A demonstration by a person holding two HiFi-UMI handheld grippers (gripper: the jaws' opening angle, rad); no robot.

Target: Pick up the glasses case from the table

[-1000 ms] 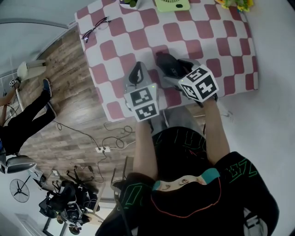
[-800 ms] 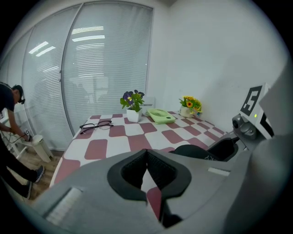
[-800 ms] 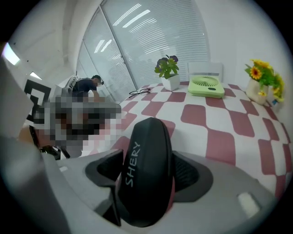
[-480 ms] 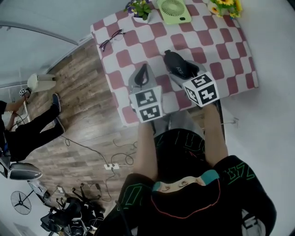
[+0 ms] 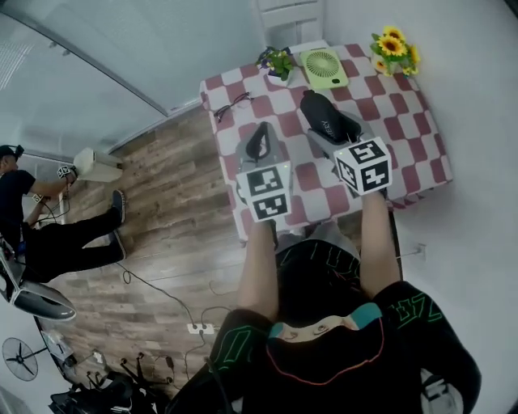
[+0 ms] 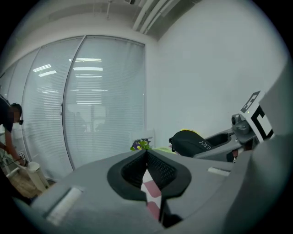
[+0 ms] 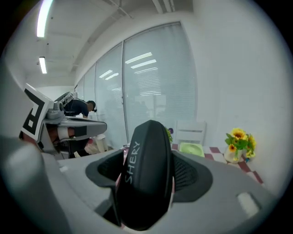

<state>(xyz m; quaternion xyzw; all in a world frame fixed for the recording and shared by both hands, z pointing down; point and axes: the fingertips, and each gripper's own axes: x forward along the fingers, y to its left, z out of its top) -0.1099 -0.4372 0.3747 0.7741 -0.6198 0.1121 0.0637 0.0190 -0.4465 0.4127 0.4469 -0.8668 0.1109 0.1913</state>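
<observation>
The black glasses case (image 5: 326, 120) hangs in the air above the red-and-white checked table (image 5: 421, 137), with my right gripper (image 5: 330, 129) shut on it. In the right gripper view the case (image 7: 146, 183) stands on edge between the two pads and hides most of the gap. My left gripper (image 5: 259, 145) hovers beside it on the left, shut with nothing in it; its tips (image 6: 146, 153) meet. From the left gripper view the case (image 6: 190, 141) shows to the right, held clear of the table.
A pair of glasses (image 5: 232, 104) lies near the table's far left corner. A pot of purple flowers (image 5: 279, 63), a green fan (image 5: 324, 68) and sunflowers (image 5: 394, 48) stand along the far edge. A white chair (image 5: 283, 14) stands behind. A person (image 5: 48, 234) is at left.
Both grippers have risen, the right one carrying the case up off the tablecloth. The table now looks smaller and farther below, and more of the room shows.
</observation>
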